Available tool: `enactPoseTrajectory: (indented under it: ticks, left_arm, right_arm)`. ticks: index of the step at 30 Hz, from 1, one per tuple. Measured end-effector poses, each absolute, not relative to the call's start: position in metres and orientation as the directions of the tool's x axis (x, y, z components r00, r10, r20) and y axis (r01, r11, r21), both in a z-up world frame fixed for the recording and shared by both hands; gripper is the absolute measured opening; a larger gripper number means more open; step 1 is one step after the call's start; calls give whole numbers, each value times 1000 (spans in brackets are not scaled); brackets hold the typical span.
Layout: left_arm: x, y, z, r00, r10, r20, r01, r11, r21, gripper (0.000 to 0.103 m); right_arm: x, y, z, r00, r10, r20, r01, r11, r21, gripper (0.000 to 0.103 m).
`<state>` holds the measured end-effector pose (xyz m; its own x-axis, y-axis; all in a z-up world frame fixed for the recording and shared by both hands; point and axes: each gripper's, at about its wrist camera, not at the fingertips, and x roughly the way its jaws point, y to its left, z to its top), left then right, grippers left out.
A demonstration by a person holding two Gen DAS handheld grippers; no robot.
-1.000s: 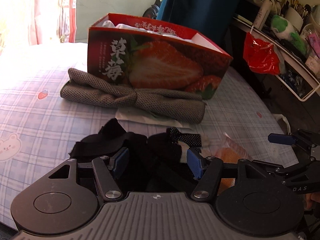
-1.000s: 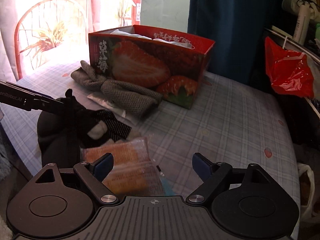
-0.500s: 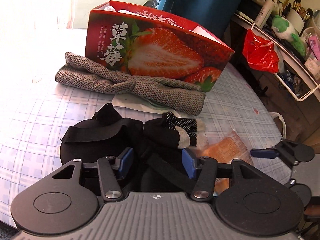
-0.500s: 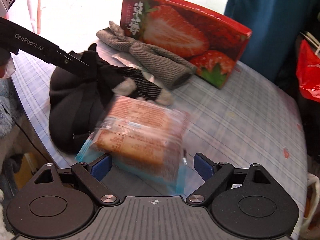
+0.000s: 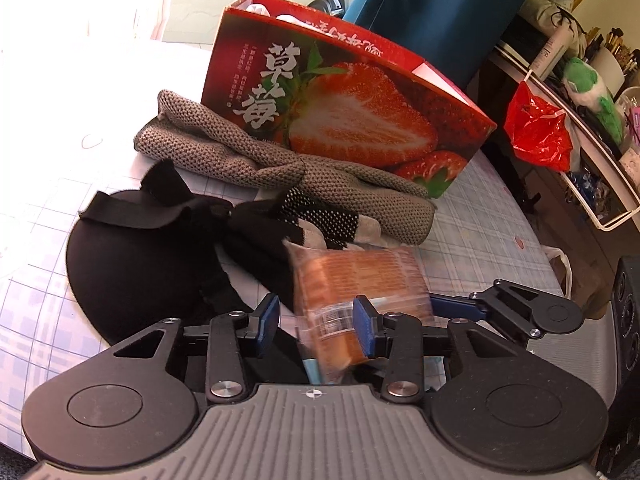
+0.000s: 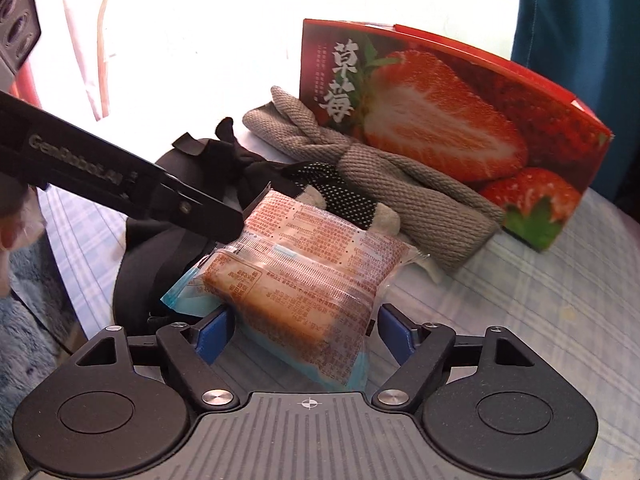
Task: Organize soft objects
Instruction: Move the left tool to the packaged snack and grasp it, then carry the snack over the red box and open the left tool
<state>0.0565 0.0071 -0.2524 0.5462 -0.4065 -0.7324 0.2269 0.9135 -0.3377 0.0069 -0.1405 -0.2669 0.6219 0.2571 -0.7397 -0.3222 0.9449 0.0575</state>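
Both grippers closing around the wrapped bun near the front of the worktop.

My right gripper point(image 6: 302, 330) is narrowing, the bun point(image 6: 308, 264) lying between its blue pads; the left pad seems to meet the wrapper, the right pad stands just off it, so I see no firm hold. My left gripper point(image 5: 316, 322) is also closing, its right pad at the bun's edge, left pad clear. Behind the bun lie a black cap point(image 5: 132, 264), a dotted sock point(image 5: 320, 216) and a grey knit point(image 5: 240, 156) against the strawberry box point(image 5: 352, 108).
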Motion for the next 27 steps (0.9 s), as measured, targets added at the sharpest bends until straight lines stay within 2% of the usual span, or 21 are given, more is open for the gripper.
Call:
enactPoseTrajectory:
  ticks: [6, 12, 18, 27]
  left_arm:
    - [63, 6, -260, 521, -444, -729, 229, 895, -382, 43]
    - [68, 7, -270, 488, -502, -714, 216, 862, -458, 43]
    - [70, -3, -264, 493, -519, -699, 268, 854, -445, 38]
    - [71, -14, -227, 527, -566, -633, 367, 824, -431, 38]
  right_arm:
    - [3, -142, -269, 624, 294, -724, -324, 941, 103, 64]
    - [-3, -148, -266, 648, 297, -701, -304, 945, 120, 65]
    - [-3, -153, -263, 649, 332, -685, -297, 939, 174, 55]
    - [-15, -164, -232, 728, 311, -611, -266, 950, 166, 55]
